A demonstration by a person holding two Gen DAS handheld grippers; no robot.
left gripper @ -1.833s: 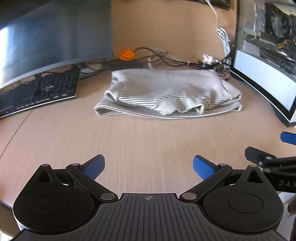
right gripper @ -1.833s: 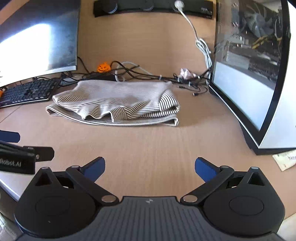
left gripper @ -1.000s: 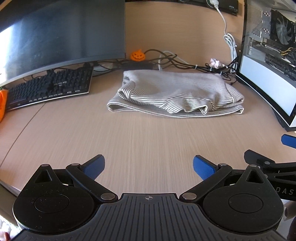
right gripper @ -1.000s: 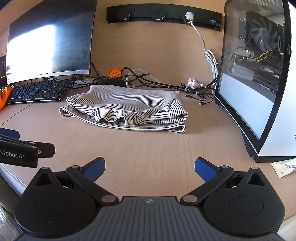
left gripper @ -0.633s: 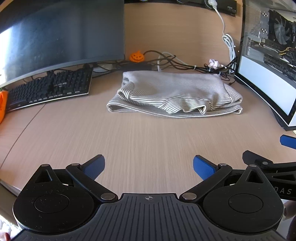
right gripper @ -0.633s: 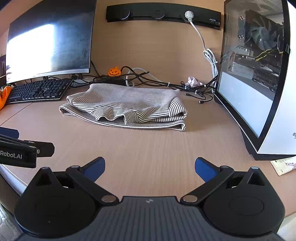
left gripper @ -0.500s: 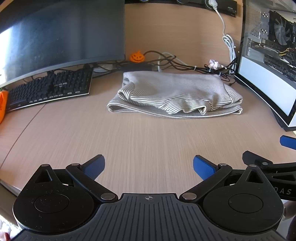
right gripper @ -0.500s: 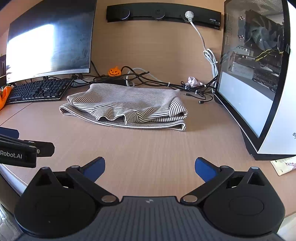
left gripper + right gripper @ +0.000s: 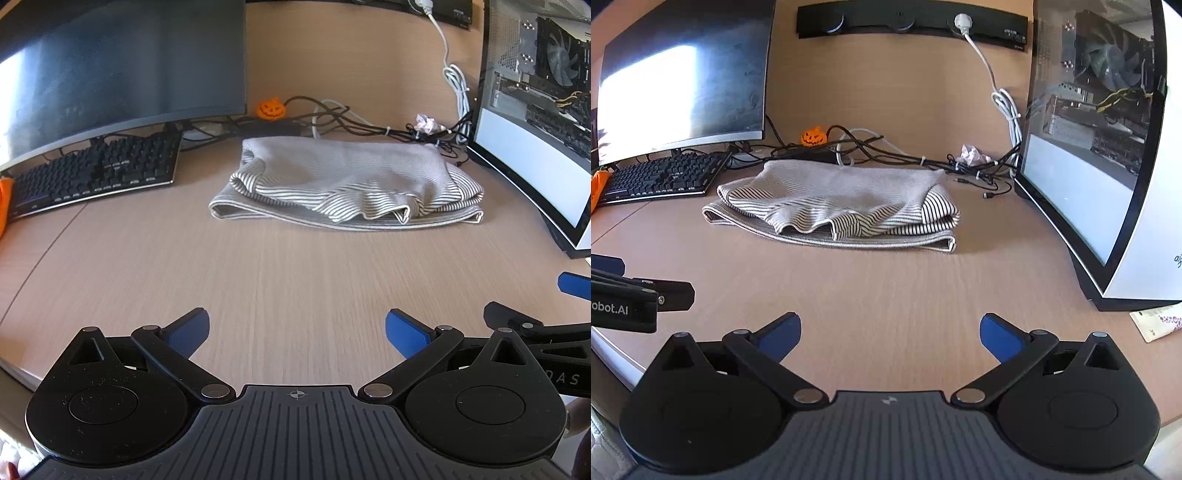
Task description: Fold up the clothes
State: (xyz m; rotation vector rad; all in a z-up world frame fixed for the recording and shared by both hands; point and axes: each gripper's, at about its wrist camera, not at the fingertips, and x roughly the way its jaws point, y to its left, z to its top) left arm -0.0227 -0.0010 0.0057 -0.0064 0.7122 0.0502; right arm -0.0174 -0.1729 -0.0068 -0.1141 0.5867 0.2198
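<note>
Lying folded mid-frame on the tabletop (image 9: 295,288), the striped shirt (image 9: 343,184) sits apart from both wide, empty hand-held grippers, left (image 9: 295,332) and right (image 9: 890,332).

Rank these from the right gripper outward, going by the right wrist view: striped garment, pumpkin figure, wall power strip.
From the right gripper:
1. Striped garment, straight ahead on the desk.
2. Pumpkin figure, behind the garment, among the cables.
3. Wall power strip, high on the back wall.

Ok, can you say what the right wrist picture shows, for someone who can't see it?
A folded striped garment lies on a wooden desk, with the open right tool low in front and not touching it. Behind are a keyboard, a monitor, tangled cables and a small orange pumpkin.
</note>
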